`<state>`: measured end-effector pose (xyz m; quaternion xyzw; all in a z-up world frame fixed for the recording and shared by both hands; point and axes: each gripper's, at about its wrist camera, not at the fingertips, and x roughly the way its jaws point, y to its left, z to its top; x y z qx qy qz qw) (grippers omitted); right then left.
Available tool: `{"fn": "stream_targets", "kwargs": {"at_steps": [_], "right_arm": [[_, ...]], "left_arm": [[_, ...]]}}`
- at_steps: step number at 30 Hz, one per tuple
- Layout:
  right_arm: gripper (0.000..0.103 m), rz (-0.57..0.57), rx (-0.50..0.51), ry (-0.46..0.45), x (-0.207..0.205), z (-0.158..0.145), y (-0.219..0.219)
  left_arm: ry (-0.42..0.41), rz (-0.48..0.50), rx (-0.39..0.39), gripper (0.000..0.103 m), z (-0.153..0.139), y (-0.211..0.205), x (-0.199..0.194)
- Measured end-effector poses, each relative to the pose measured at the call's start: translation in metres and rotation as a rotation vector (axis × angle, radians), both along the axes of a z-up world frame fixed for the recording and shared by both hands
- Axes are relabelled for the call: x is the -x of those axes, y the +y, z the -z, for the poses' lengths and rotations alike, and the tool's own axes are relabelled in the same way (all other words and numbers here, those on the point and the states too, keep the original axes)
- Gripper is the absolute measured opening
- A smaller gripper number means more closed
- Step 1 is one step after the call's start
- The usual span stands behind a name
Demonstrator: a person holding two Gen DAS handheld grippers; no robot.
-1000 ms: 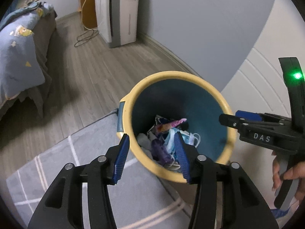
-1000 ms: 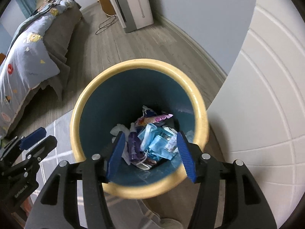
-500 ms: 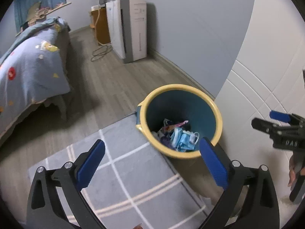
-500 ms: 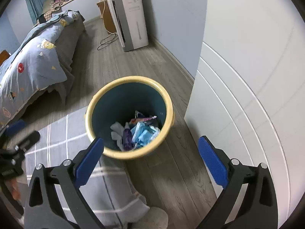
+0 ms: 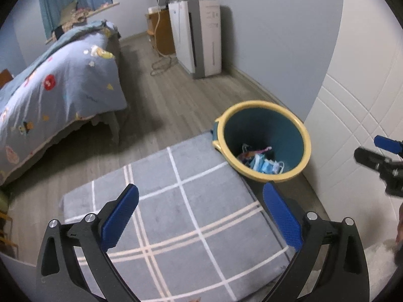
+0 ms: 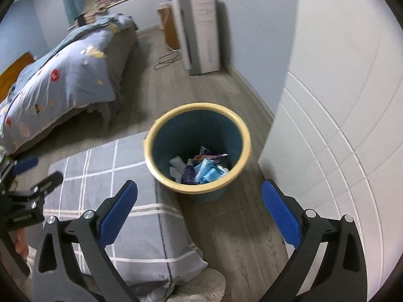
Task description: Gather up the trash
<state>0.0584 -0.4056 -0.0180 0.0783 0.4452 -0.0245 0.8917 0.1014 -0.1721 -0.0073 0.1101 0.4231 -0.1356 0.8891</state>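
**Two empty grippers, trash sitting in the bin**

Two views are showing the same bin from either side.

From the left wrist, the left gripper (image 5: 200,210) is hanging over the grey checked rug (image 5: 176,216). Its blue fingers (image 5: 121,216) have just been opening and are now standing wide apart, with nothing between them. The yellow-rimmed bin (image 5: 306,136) is sitting on the wood floor, touching the far corner of the rug, just beside the white wall panel (image 5: 357,115). The trash (image 5: 262,162), blue masks and bright wrappers, is lying at the bottom of it. The right gripper (image 5: 377,154) is peeking in at the right edge.

From the right wrist, the right gripper (image 6: 199,211) is pointing down at the floor near the bin (image 6: 248,141). Its fingers (image 6: 282,216) have also just been opening, and they too are spread wide and holding nothing. The trash (image 6: 201,168) is piled inside the bin.

No loose trash is showing on the rug or floor, so the collecting is looking close to done. Spots outside these views may still need checking.
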Motion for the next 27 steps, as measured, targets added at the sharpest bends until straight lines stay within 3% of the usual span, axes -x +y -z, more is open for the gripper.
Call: {"fn": "stream_targets", "kwargs": {"at_steps": [3,27], "right_arm": [[0.097,-0.04,0.011,0.017,-0.004,0.003,0.008],[0.097,-0.042,0.011,0.031,-0.005,0.005,0.013]], "left_arm": [[-0.006,0.008,0.013,0.098,-0.002,0.003,0.0],[0.015,0.0,0.039,0.098,-0.003,0.009,-0.003]]}}
